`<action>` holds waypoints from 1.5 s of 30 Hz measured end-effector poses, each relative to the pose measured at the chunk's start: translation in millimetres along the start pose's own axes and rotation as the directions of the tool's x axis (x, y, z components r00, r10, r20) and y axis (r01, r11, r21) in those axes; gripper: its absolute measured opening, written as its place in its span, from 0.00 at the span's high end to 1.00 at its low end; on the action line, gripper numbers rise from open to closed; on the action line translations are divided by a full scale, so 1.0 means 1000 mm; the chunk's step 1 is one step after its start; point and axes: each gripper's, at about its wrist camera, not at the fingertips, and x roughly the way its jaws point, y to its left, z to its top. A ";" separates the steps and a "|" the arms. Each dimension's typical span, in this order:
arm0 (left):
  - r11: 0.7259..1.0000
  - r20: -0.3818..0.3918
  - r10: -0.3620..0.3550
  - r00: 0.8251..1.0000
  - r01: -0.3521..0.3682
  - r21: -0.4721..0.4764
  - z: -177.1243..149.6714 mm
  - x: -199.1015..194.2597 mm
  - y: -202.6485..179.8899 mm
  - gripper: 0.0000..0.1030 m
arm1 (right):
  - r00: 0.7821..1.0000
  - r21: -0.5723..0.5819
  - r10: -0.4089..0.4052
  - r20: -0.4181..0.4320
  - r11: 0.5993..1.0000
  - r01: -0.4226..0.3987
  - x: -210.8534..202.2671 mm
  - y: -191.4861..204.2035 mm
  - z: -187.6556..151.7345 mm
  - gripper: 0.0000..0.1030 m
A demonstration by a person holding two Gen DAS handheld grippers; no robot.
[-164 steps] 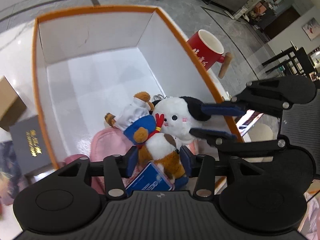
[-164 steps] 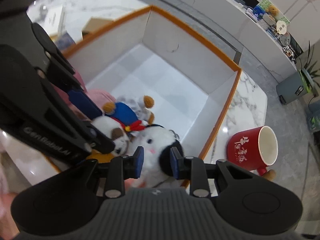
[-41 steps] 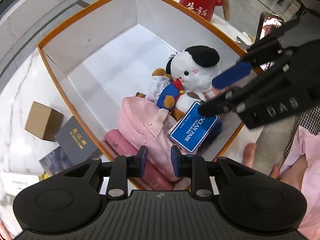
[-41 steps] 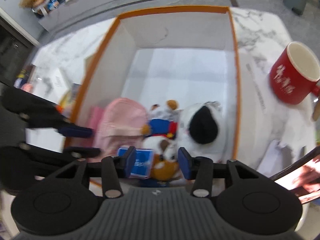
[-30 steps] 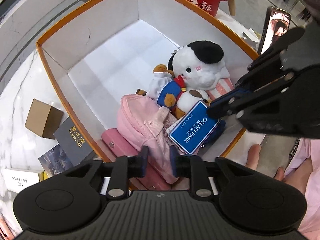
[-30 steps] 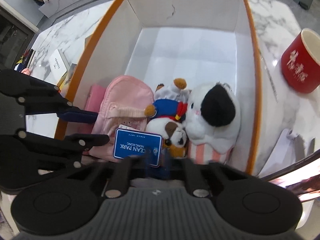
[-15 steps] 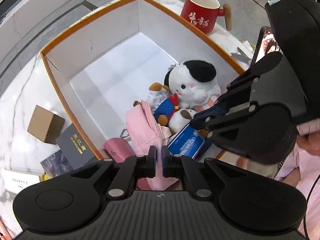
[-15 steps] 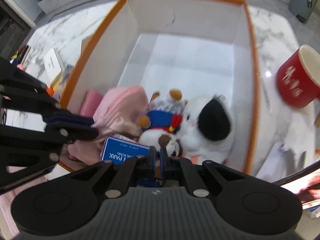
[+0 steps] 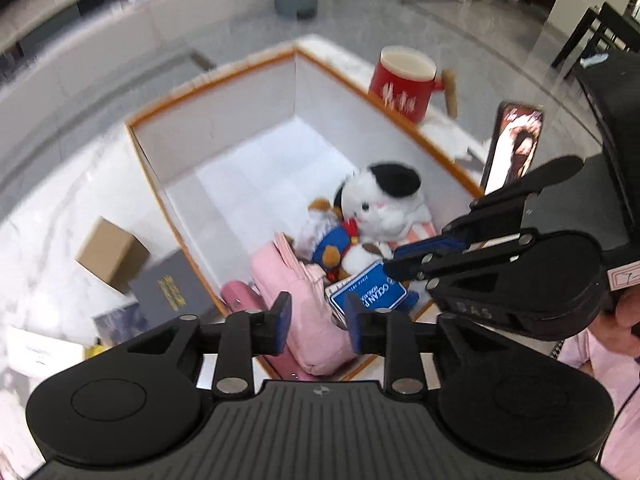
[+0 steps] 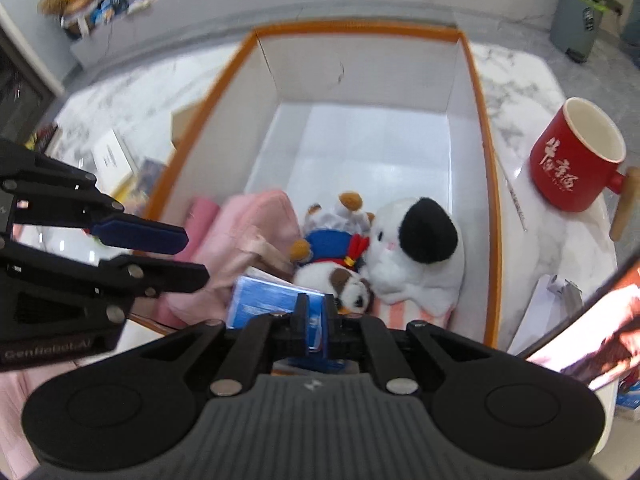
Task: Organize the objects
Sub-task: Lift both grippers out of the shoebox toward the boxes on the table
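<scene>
The orange-rimmed white box (image 9: 208, 216) serves as the landmark: it stands open on a marble tabletop (image 10: 132, 92), and everything packed so far is crowded into its near end, while its far end is bare white floor. Inside, against the near-left wall, lies a pink pouch (image 9: 240, 298), with a pink backpack (image 9: 304, 300) beside it toward the middle. Next to the backpack a small plush dog in a blue jacket with a red scarf (image 10: 332, 248) leans against a larger white plush with a black ear (image 10: 416, 248), which fills the near-right corner of the box. A blue Ocean Park tag (image 9: 370, 294) sits at the near edge, between the backpack and the dog. The left gripper (image 9: 316, 318) hangs above the near-left part of the box with its jaws parted, having just been opening, the backpack below the gap and no pad pressing it. The right gripper (image 10: 314, 316) is nearly pressed together, its blue pads pinching the tag's edge above the near rim. Outside the box, a red mug with a wooden handle (image 10: 576, 164) stands to the right, a phone (image 9: 514, 146) leans by the right rim, and a brown cardboard box (image 9: 112, 254) and a dark booklet (image 9: 170, 286) lie to the left.
</scene>
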 end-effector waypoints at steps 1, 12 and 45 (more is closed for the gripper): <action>1.000 0.035 0.010 0.999 -0.011 0.005 -0.005 -0.009 -0.002 0.64 | 1.000 0.004 -0.003 0.028 1.000 0.003 -0.005 0.003 -0.003 0.90; 0.985 0.262 0.159 0.952 -0.137 -0.101 -0.072 -0.087 0.014 0.62 | 0.952 -0.075 0.038 0.303 0.997 -0.016 -0.052 0.073 -0.037 0.61; 0.911 0.180 0.000 0.984 0.074 -0.405 -0.133 -0.001 0.177 0.40 | 0.995 -0.494 -0.030 0.098 0.866 0.075 0.057 0.184 0.025 0.56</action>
